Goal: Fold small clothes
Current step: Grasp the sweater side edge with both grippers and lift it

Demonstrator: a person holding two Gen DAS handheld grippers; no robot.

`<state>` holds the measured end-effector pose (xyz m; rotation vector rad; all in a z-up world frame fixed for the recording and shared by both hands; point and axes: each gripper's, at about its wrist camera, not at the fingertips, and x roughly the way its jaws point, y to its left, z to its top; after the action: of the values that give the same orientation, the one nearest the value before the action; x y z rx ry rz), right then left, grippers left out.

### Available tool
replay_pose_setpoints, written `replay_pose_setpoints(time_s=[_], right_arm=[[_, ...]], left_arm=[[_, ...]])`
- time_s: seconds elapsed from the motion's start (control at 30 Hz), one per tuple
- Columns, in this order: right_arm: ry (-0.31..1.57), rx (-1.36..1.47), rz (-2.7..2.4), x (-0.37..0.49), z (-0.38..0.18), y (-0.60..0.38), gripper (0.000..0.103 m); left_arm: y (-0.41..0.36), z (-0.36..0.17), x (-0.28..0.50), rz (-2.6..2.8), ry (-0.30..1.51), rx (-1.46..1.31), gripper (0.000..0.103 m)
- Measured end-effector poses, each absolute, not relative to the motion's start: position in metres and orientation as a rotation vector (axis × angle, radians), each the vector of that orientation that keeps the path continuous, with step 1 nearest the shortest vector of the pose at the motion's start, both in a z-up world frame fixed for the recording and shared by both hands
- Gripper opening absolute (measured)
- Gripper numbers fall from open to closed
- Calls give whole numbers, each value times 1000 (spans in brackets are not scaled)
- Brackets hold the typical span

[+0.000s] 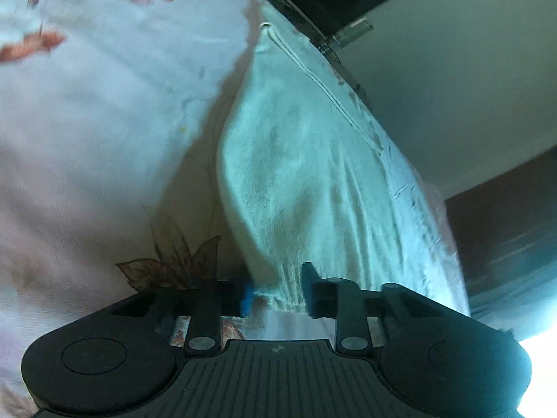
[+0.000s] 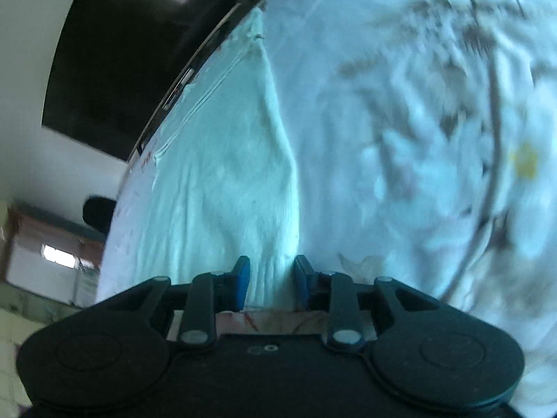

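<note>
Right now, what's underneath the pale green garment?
Under the pale green garment lies a floral sheet, showing beside it and below its hem. Whatever lies beneath the garment's middle is covered.

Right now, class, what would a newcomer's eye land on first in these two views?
A pale mint garment fills the middle of both views, lying on a floral sheet. Its near hem sits between the blue pads of the left gripper and the right gripper.
</note>
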<state>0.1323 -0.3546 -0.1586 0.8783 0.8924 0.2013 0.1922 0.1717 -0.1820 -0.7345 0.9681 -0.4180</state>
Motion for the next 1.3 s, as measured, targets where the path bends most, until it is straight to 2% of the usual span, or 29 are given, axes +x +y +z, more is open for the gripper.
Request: replay_pose_setpoints(time_s=[0.3,0.43,0.63,0.9,0.97,1.0,1.03,1.2,1.3], right_arm=[[869,919,204,145,-163,-356,22],[822,895,129,142,-160,-374,27],[813,910,189,169,-170,-377,28],[875,893,332,162,-177,-350,18],[860,905,346,157,-175,-347,10],[853,896,345,157,-174,-345,7],[843,877,335,156,-172,-344,7],[794,767,337,146,-146,-341,6],[745,720,344,138,-128,-340,5]], left_arm=[[173,-187,212,-415,943,-752,26],[176,-186,212,-431,944,-743,26],[179,-191,221,-424,925,-793,26],[176,-189,218,-437,910,-752,26],[176,-188,217,-439,910,-737,26],[175,-187,215,-439,907,-725,10],[175,-186,215,-432,912,-704,4],[181,-164,197,-432,791,-671,4],[187,-165,192,-422,792,-645,4]])
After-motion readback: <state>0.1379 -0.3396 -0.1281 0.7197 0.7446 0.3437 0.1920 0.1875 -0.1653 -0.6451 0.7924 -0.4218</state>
